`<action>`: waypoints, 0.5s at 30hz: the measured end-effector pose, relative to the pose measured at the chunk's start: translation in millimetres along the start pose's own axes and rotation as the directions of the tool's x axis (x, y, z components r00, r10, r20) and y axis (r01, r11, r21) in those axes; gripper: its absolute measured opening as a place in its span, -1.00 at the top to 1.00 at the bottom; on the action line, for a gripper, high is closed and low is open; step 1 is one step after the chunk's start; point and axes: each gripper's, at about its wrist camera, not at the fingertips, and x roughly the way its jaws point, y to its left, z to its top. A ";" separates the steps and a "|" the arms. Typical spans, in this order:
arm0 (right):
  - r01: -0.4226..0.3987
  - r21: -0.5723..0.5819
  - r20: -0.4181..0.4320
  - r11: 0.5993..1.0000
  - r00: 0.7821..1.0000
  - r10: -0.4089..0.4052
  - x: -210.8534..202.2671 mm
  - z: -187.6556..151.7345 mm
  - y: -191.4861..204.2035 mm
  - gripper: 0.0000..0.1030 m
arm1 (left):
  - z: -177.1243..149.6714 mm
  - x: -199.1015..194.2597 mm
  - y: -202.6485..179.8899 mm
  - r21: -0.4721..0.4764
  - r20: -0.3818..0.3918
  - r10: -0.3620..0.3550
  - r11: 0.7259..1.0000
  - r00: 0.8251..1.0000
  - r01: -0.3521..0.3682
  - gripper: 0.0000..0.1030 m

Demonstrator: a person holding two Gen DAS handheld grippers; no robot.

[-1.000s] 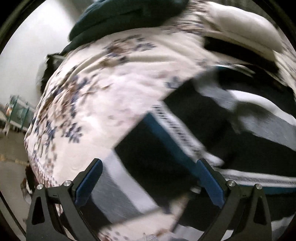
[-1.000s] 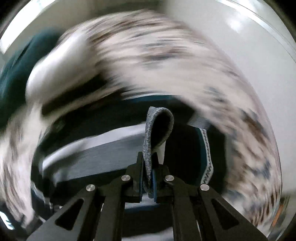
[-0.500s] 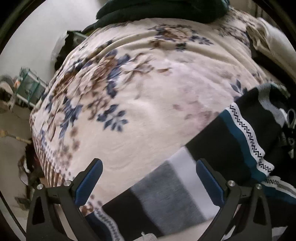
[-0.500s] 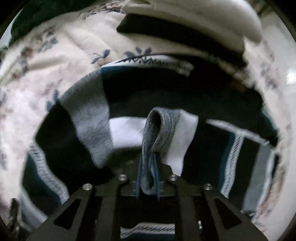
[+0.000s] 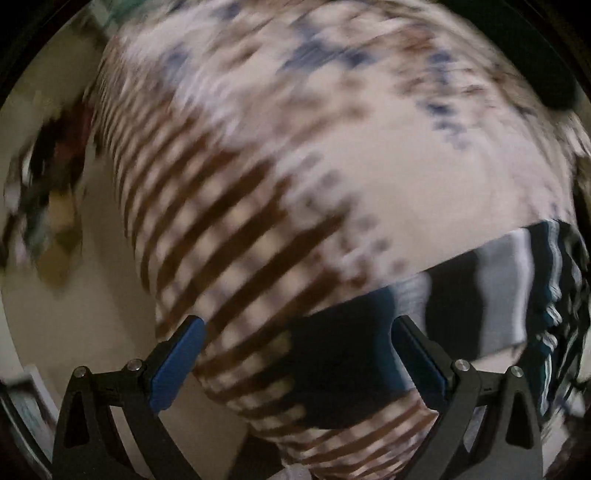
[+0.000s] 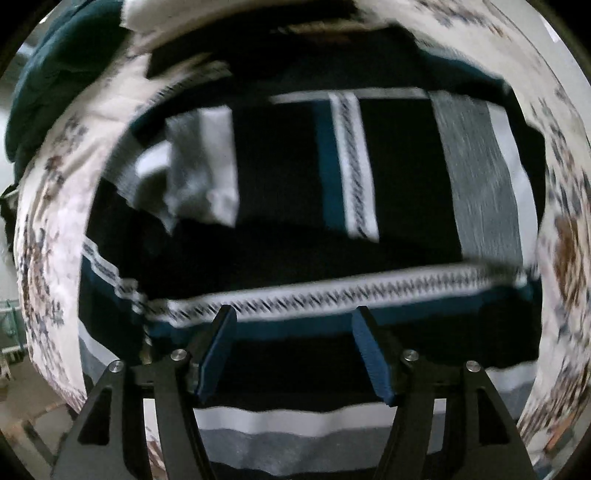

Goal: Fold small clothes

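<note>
A black sweater [image 6: 280,192] with grey, white and teal stripes lies spread on a floral blanket [image 6: 48,206], with one part folded over itself. My right gripper [image 6: 293,343] is open and empty just above its patterned white band. My left gripper [image 5: 295,354] is open and empty over the blanket's brown-striped edge; a sleeve of the sweater [image 5: 480,295] lies at the lower right between and beyond its fingers. The left wrist view is blurred.
The blanket [image 5: 295,147] covers a bed whose edge drops to a pale floor [image 5: 74,295] at the left. A dark teal cloth [image 6: 55,66] and a white bundle [image 6: 177,14] lie at the far side, behind the sweater.
My right gripper has opened and let go of the grey sweater fold it held. My left gripper has swung left toward the bed's edge, staying open.
</note>
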 end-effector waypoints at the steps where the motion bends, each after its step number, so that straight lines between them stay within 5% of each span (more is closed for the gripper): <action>1: 0.002 0.007 -0.006 1.000 1.000 -0.002 5.8 -1.0 -0.4 -0.30 | -2.7 8.5 7.2 -0.039 -0.025 -0.034 0.999 0.999 0.033 -0.96; 4: 0.011 0.009 -0.026 1.000 1.000 -0.011 14.2 -8.2 0.0 -0.30 | -10.4 34.9 20.2 -0.158 -0.088 -0.148 0.979 0.985 0.133 -0.93; 6: 0.016 -0.015 -0.037 1.000 0.999 -0.016 18.8 -12.5 4.6 -0.30 | -11.3 46.6 19.0 -0.203 -0.098 -0.205 0.962 0.974 0.182 -0.56; 8: 0.023 -0.039 -0.040 0.999 0.999 -0.025 20.6 -14.9 9.8 -0.30 | -9.1 44.2 13.4 -0.192 -0.070 -0.211 0.962 0.975 0.194 0.28; 10: 0.028 -0.063 -0.039 0.998 0.999 -0.031 21.4 -17.7 16.1 -0.30 | -4.7 31.6 5.5 -0.157 -0.032 -0.209 0.967 0.977 0.202 0.89; 15: 0.027 -0.070 -0.023 0.997 0.999 -0.029 18.0 -21.0 24.8 -0.30 | 25.7 -28.1 -1.5 -0.111 0.145 -0.290 0.945 0.946 0.307 0.90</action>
